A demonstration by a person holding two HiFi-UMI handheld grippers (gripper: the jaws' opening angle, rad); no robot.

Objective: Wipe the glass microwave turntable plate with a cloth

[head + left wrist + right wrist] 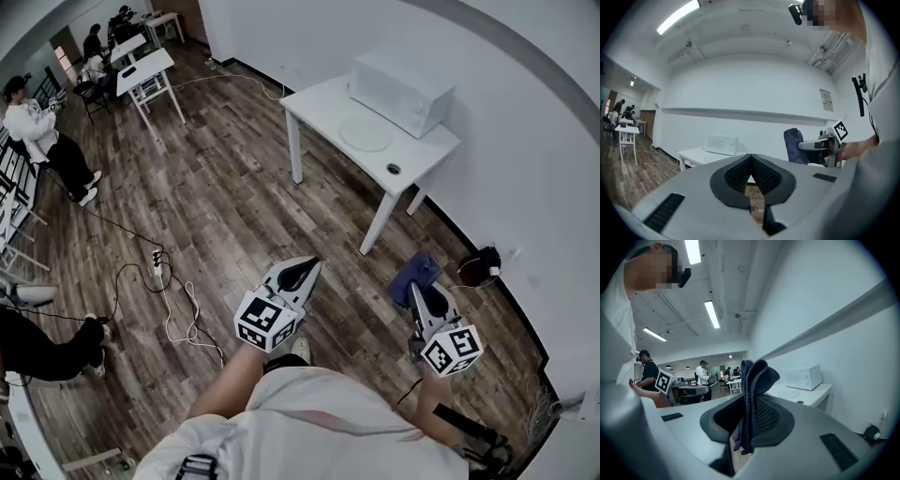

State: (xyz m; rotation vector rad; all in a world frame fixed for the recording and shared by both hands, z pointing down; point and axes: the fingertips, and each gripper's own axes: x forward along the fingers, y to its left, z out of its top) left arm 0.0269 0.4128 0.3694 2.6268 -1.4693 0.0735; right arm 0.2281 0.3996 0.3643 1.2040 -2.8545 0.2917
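Right tool (417,289) pinching dark blue cloth (757,373), left tool (751,158) pressing jaws together, holding nothing, glass plate (365,133) lying on tabletop (314,101) beside microwave (401,89), well apart from both tools.

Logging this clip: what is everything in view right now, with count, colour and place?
table: one, white, against the wall ahead
microwave: one, white, on the table
turntable plate: one, clear glass, flat on the table in front of the microwave
cloth: one, dark blue, in the right gripper
power strip: one, white, with cables, on the wooden floor
bystander: one nearby at left, others farther back
left gripper: grey, jaws together, empty
right gripper: grey, clamped on the cloth
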